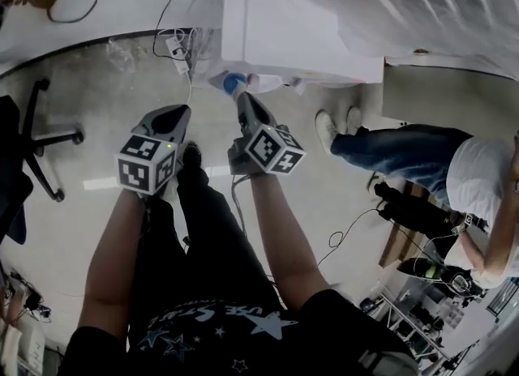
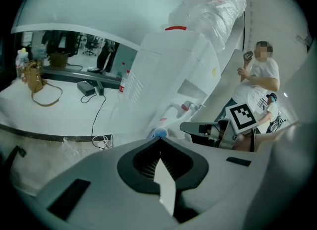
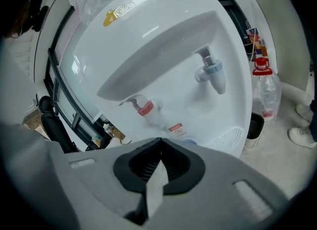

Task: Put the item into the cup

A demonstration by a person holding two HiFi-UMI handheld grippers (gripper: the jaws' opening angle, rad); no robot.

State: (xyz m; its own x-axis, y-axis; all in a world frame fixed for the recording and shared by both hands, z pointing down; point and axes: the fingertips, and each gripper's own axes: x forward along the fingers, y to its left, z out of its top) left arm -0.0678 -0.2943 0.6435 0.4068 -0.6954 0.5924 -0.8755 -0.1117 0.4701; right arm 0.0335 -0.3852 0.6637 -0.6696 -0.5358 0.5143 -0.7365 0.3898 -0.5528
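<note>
The left claw (image 1: 180,113) and the right claw (image 1: 242,99) were both pressed together and empty. A blue-rimmed cup (image 1: 233,84) sat just beyond the right claw, at the water dispenser (image 1: 280,38). No item showed. The cup was probably light and tippable.

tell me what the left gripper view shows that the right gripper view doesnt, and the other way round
Only the left gripper view: a white table with a tan bag and cables, a seated person, and the right gripper.

Only the right gripper view: the dispenser's drip grille, a dark bin beside it, and white shoes on the floor.

Both: the white water dispenser with its red tap, and a small blue object just past the jaw tips. What that object is cannot be told.
</note>
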